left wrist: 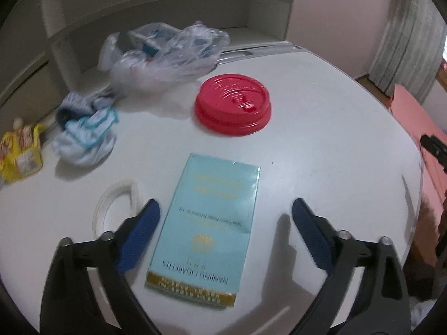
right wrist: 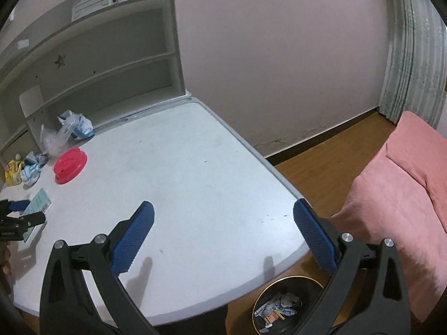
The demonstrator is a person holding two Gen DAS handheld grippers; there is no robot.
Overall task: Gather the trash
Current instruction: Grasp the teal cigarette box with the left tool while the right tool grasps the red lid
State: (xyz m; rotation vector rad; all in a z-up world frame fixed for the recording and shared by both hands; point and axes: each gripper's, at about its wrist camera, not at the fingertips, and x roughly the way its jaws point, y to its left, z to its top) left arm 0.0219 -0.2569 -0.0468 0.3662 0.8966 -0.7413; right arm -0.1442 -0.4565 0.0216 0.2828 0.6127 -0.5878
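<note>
Cigarette pack (left wrist: 206, 229), pale blue, flat on white table (left wrist: 321, 145), between spread pads of left gripper (left wrist: 225, 215); pads not touching it. Red cup lid (left wrist: 232, 104) just beyond, crumpled blue-white wrapper (left wrist: 85, 136) and yellow packet (left wrist: 21, 153) off to left, clear plastic bag (left wrist: 164, 55) at far edge, clear ring (left wrist: 116, 209) beside left pad. Right gripper (right wrist: 223, 223) spread wide, empty, over bare table corner above black bin (right wrist: 287, 307) on floor. Bin already holding a few scraps. Judged partway: some trash binned, at least six pieces left on table, pack likely next.
</note>
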